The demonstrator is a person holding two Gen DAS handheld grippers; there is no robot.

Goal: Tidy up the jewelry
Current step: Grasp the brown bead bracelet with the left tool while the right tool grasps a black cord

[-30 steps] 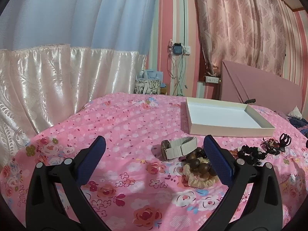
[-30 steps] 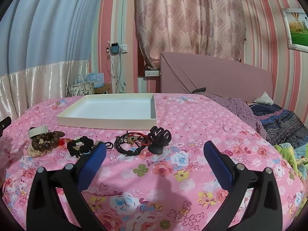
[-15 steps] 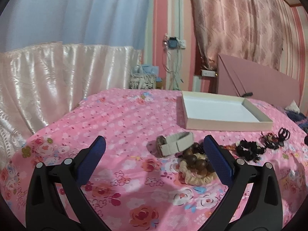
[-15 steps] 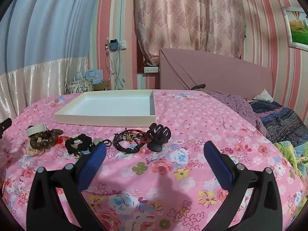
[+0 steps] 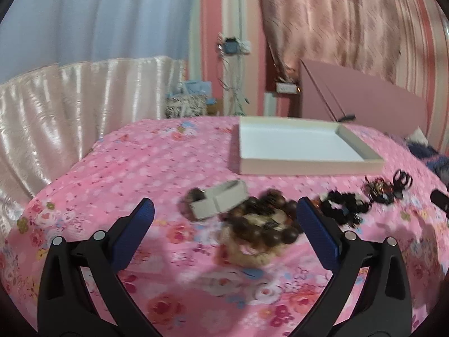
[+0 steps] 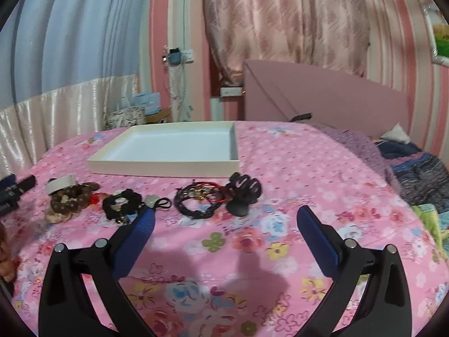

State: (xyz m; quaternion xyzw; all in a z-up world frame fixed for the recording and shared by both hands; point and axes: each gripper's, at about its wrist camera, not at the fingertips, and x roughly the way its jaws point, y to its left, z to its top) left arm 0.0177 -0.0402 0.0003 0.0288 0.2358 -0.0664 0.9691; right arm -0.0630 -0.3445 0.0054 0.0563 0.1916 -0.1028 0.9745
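- Left of centre in the left wrist view: white watch (image 5: 217,203) lying on the pink bedspread (image 5: 157,168), touching the brown bead bracelet (image 5: 263,223); the bracelet sits on a cream scrunchie (image 5: 247,254). View is motion-blurred.
- Left gripper (image 5: 223,226) has jaws wide apart, nothing between them; watch and beads sit ahead in the gap, not touched.
- Upper centre-right, same view: empty white tray (image 5: 308,165), apart from the jewelry row.
- Right of the beads: black bracelet (image 5: 343,206), then a dark tangle and clip near the right edge, too small to sort out.
- Right wrist view, left to right: watch (image 6: 60,184), bead bracelet (image 6: 71,198), black bracelet (image 6: 120,206), black hair tie (image 6: 162,203), cord bracelets (image 6: 196,199), black claw clip (image 6: 244,193). Tray (image 6: 165,167) sits just behind the row.
- Right gripper (image 6: 224,226) jaws also spread, empty, hovering above the bedspread short of the cord bracelets and clip.
- Step, my read: first pick not yet made; nothing is in the tray. Left side looks lined up on the watch/bead pile.
- Next move calls for lowering the left jaws around one piece only, since watch, beads and scrunchie overlap, then carrying it to the tray.
- Only the right view shows the row sharply, the hair tie, and the dark tip of the other gripper at far left. Only the left view shows the beads stacked on the scrunchie close up.
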